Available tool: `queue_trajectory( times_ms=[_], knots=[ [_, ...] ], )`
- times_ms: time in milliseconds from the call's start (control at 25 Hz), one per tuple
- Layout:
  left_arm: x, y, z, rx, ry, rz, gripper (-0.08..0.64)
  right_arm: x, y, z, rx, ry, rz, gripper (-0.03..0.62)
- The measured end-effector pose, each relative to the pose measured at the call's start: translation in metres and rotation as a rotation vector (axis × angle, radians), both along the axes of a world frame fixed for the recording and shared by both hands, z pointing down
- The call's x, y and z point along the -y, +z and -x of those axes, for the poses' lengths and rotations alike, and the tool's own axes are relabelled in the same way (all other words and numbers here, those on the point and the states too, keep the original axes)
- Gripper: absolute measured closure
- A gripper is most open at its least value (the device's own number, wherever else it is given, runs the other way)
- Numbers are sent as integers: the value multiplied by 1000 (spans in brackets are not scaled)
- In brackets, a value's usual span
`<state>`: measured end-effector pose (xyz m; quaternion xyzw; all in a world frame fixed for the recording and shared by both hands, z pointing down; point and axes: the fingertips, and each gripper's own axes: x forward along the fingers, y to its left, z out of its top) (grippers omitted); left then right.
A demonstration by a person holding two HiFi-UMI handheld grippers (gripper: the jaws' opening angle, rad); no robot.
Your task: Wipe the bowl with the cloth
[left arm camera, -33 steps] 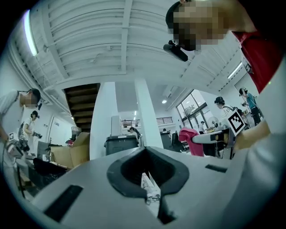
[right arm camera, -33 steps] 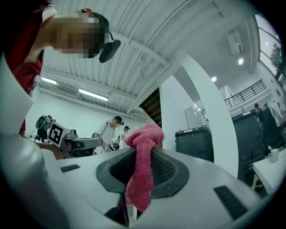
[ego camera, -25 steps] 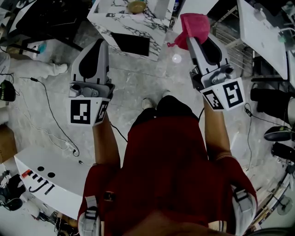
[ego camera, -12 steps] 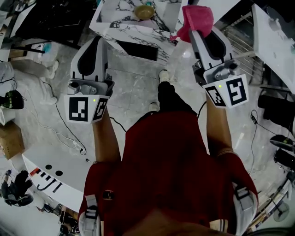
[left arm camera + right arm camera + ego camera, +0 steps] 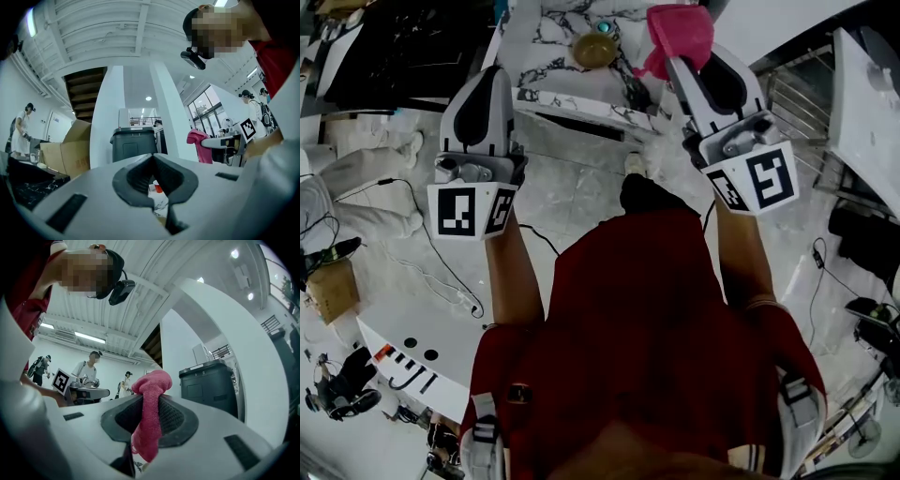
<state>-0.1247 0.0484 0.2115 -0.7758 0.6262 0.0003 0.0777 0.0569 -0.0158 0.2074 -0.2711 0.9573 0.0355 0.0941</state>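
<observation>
Floor: pale grey marble-look tiles (image 5: 581, 187), with thin black cables (image 5: 431, 246) trailing across the left side. White black-veined marble table (image 5: 572, 56) ahead. White ribbed ceiling (image 5: 93, 33), strip lights (image 5: 89, 337) on. White square pillar (image 5: 105, 117) behind a dark grey bin (image 5: 133, 143), brown cardboard boxes (image 5: 70, 150) left of it. Tall windows (image 5: 206, 110) at right.

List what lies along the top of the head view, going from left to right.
left tool → bowl → pink cloth

One bowl (image 5: 594, 51), one cloth (image 5: 680, 36)
</observation>
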Motion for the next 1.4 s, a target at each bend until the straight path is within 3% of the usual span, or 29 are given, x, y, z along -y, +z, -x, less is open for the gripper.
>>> queue_trajectory(
  times_ms=[320,640,1400],
  knots=[
    [78,28,2,28,9,80,554,68,15,24,-26,-52,17,512],
    [118,55,17,30,27,159,554,99,32,50,-66,-65,50,511],
    [195,145,56,7,226,379,552,136,85,105,-248,62,109,511]
  ],
)
